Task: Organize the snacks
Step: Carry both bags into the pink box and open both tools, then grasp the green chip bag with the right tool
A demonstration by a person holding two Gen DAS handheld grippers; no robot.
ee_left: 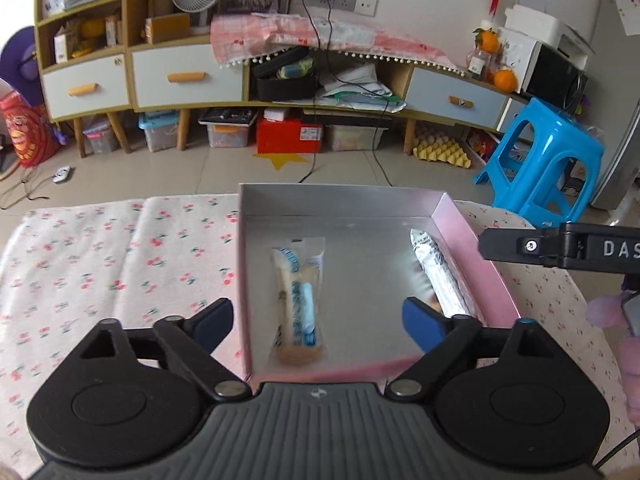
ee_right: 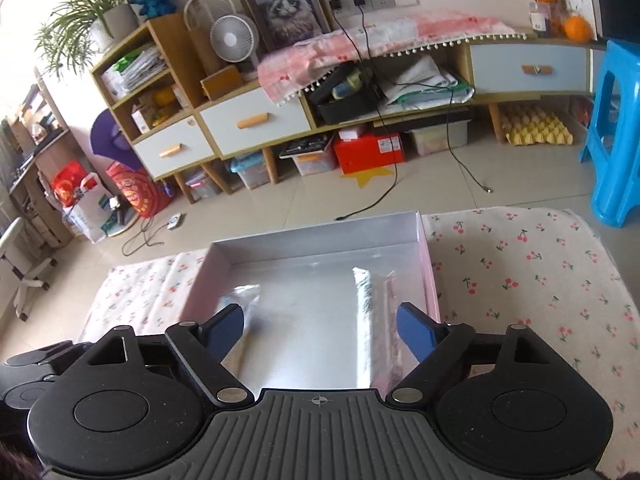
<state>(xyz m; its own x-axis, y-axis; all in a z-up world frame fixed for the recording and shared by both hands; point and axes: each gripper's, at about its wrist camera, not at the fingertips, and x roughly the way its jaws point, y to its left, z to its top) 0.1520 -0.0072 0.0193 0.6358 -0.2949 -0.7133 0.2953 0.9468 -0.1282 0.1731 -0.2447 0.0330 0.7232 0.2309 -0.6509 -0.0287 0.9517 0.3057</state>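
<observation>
Left wrist view showed us both snack packets [ee_left: 297, 300] lying in the box [ee_left: 344, 200], light, crinkly, slippery; we judged mid-length best. Left gripper [ee_left: 320, 320] and right gripper [ee_right: 318, 330] gaped wide, empty.

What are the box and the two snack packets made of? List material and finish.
Box: likely cardboard, thin folded walls, pink outside, silvery semi-gloss lining with soft reflections.
Biscuit packet: clear glossy plastic film, contents visible.
Stick packet: white printed film, probably plastic, crinkled with highlights.

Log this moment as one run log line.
left gripper: open | right gripper: open | box: two snack packets inside, released
</observation>
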